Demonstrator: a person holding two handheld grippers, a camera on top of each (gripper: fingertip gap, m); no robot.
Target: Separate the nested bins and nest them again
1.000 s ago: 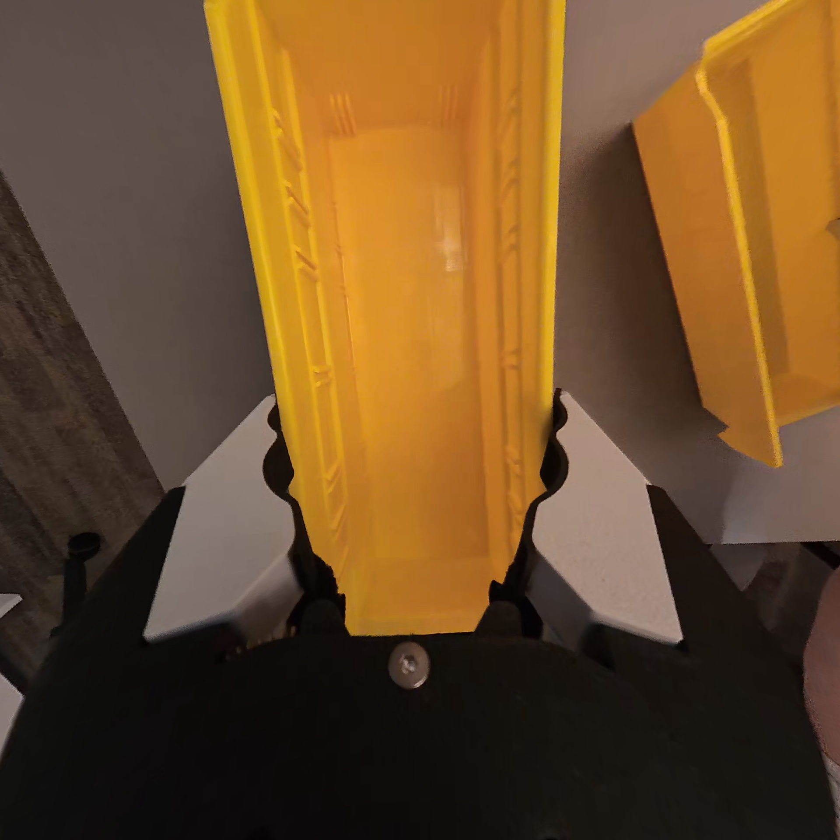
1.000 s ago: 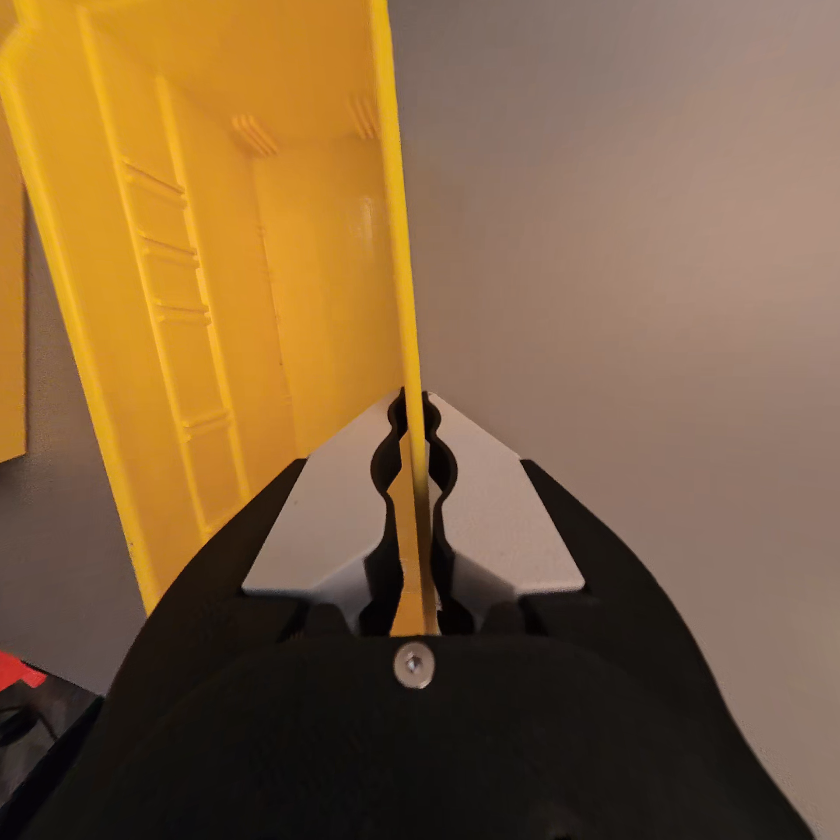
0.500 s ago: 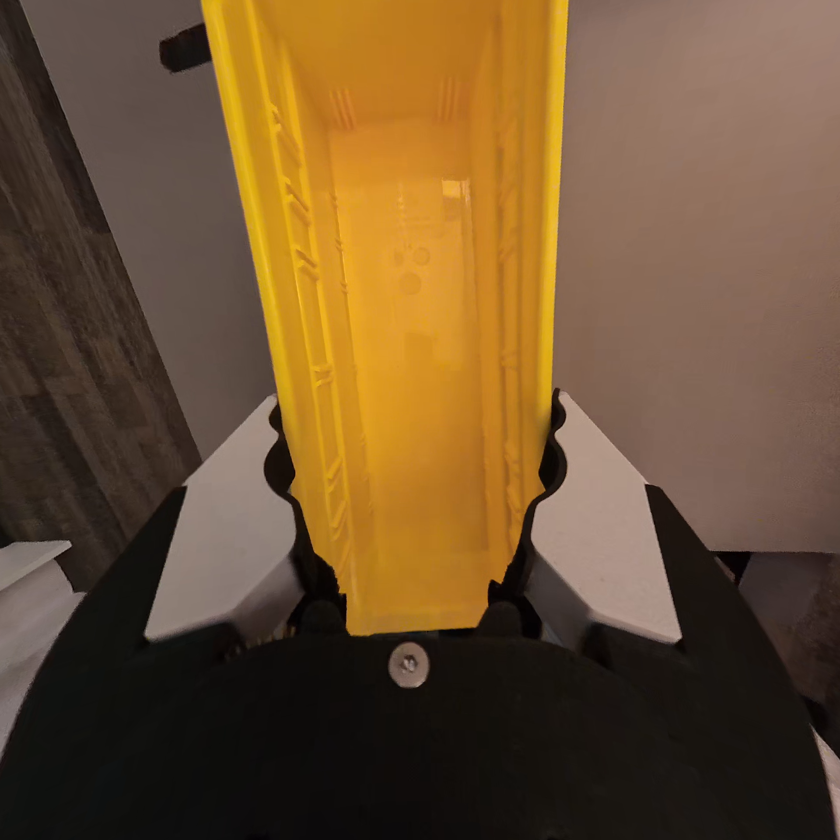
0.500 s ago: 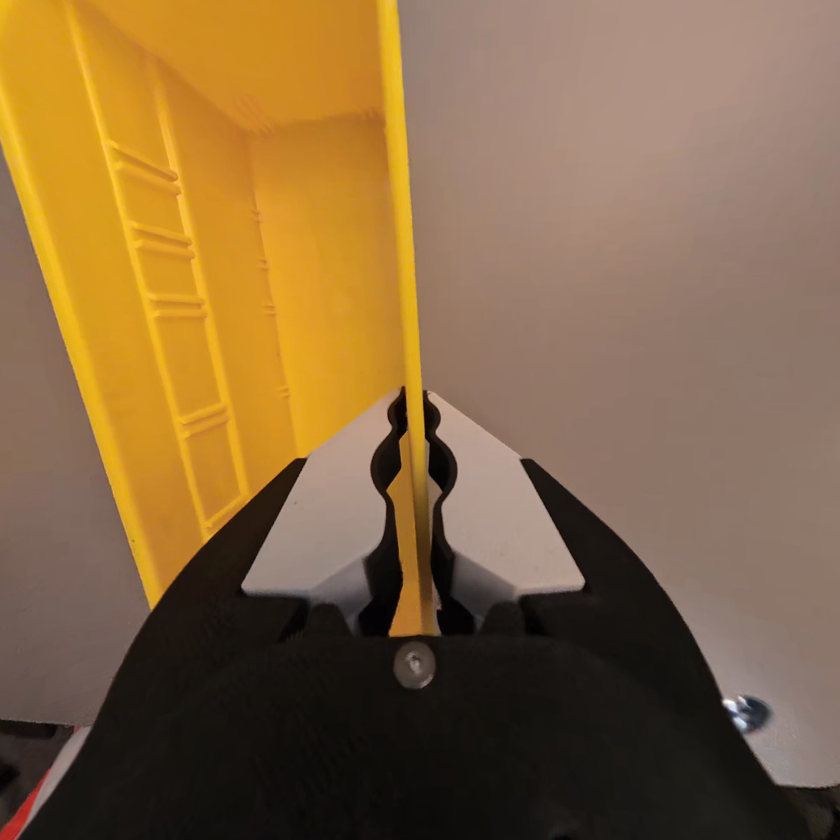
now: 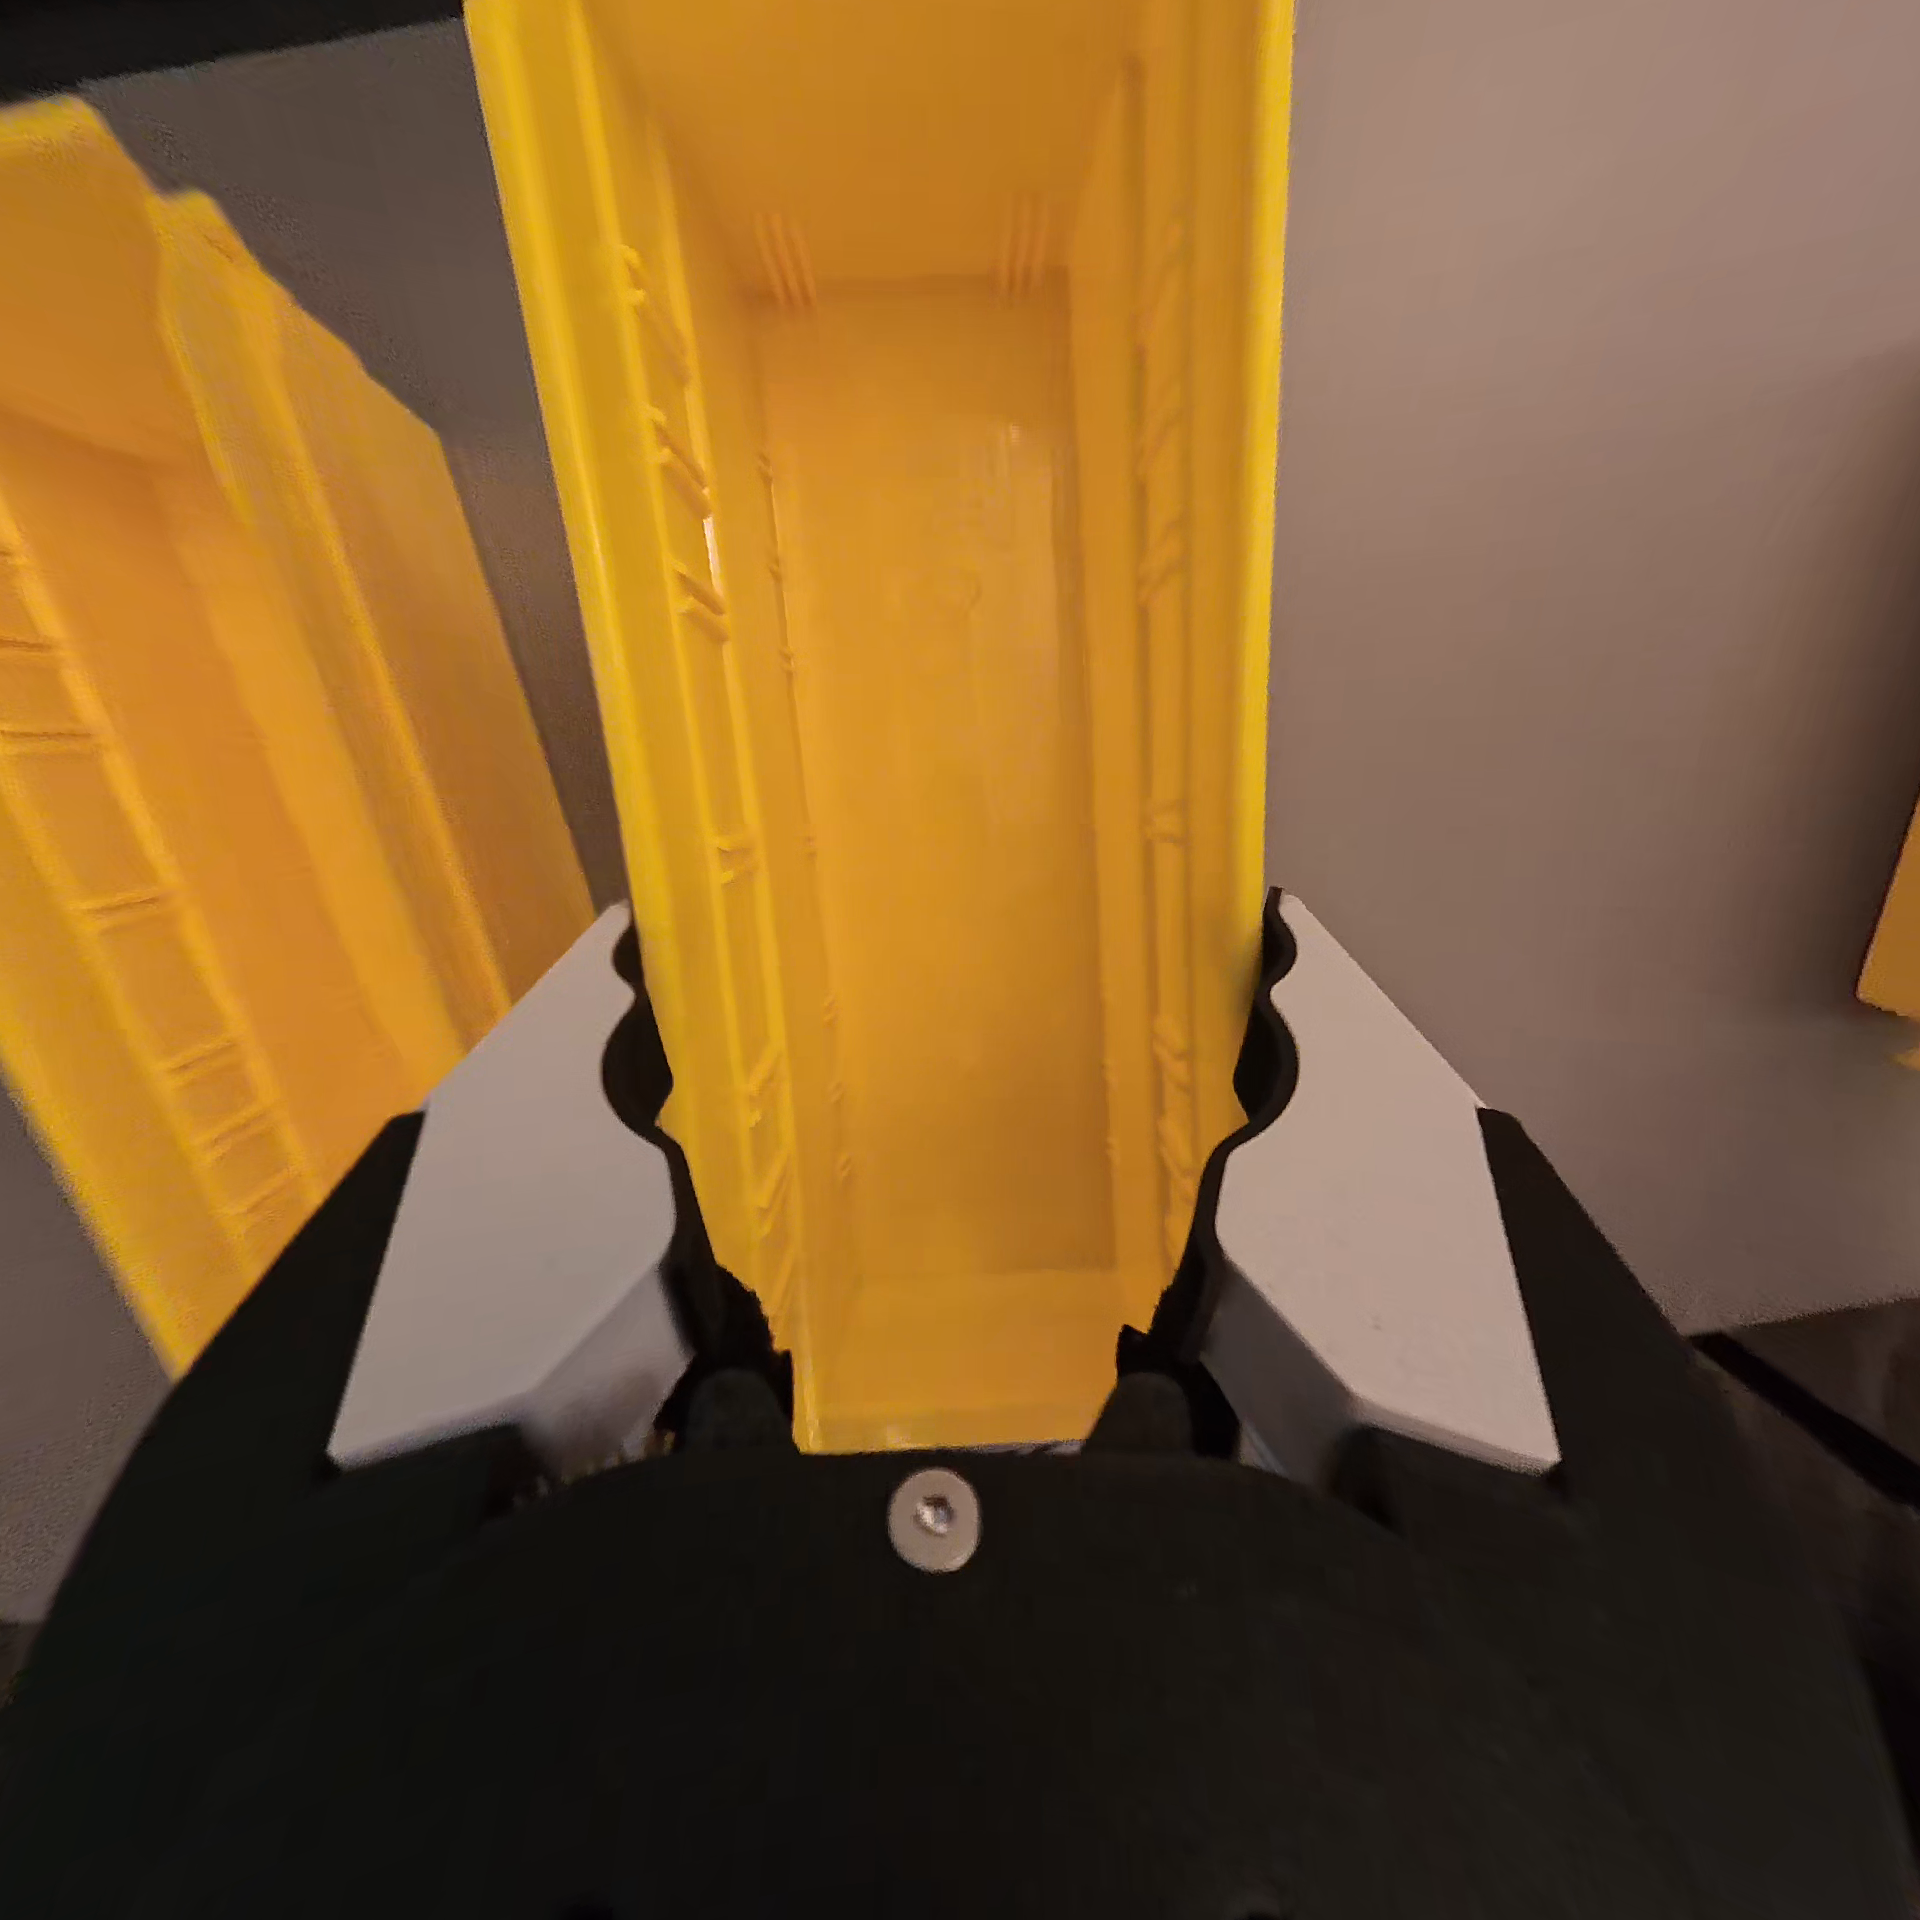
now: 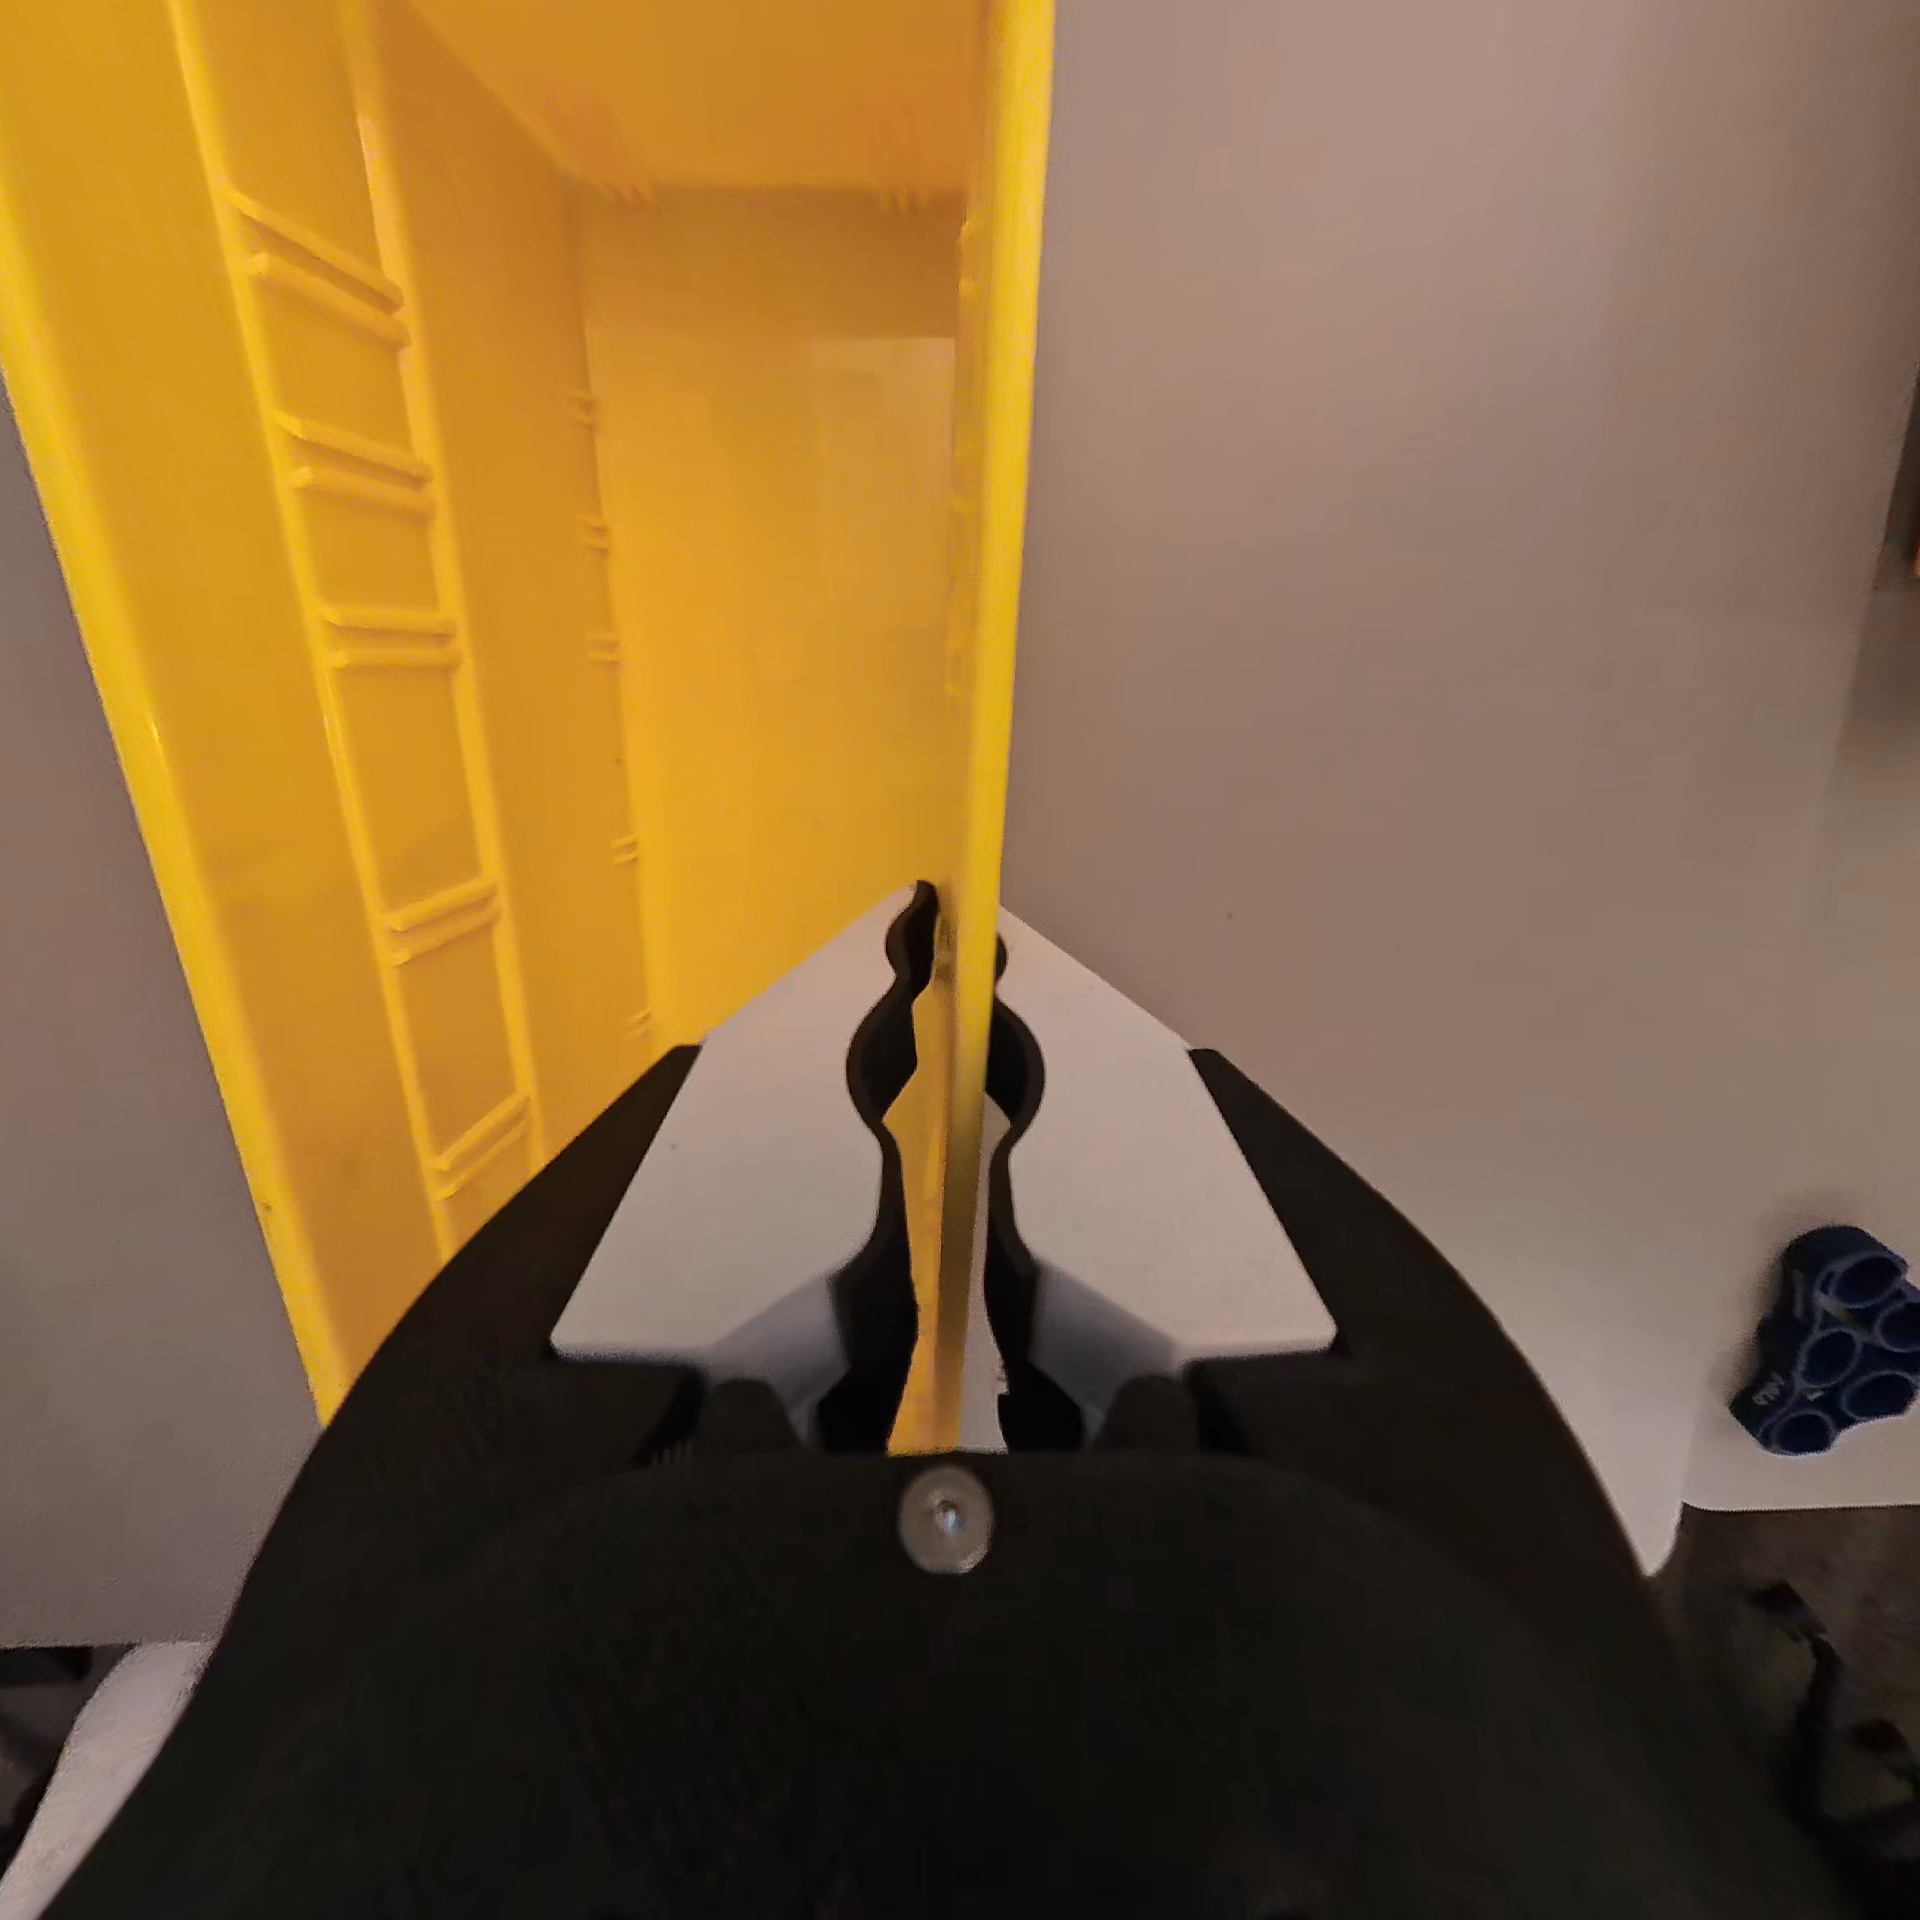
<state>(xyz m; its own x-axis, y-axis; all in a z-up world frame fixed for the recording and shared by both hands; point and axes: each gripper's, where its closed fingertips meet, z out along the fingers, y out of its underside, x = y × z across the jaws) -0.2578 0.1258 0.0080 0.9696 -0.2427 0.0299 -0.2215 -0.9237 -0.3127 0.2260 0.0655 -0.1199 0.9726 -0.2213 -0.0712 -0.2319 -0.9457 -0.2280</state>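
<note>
Left tongs (image 5: 951, 997) are spread wide across a yellow ribbed plastic bin (image 5: 935, 727), both pads pressing its outer side walls, which steadies the whole body. Right tongs (image 6: 961, 997) pinch one thin side wall of a second yellow plastic bin (image 6: 644, 571), carried beside the first. Judgement: bins separated, re-nesting pending, above the white table (image 6: 1455, 623).

A pale, matt table (image 6: 1455, 623) fills the background of both wrist views. In the right wrist view, a blue block with round holes (image 6: 1831, 1351) lies on it at 4 o'clock, near the table's edge. In the left wrist view a blurred yellow bin (image 5: 208, 779) shows at 9 o'clock; whether it rests on the table is unclear.
</note>
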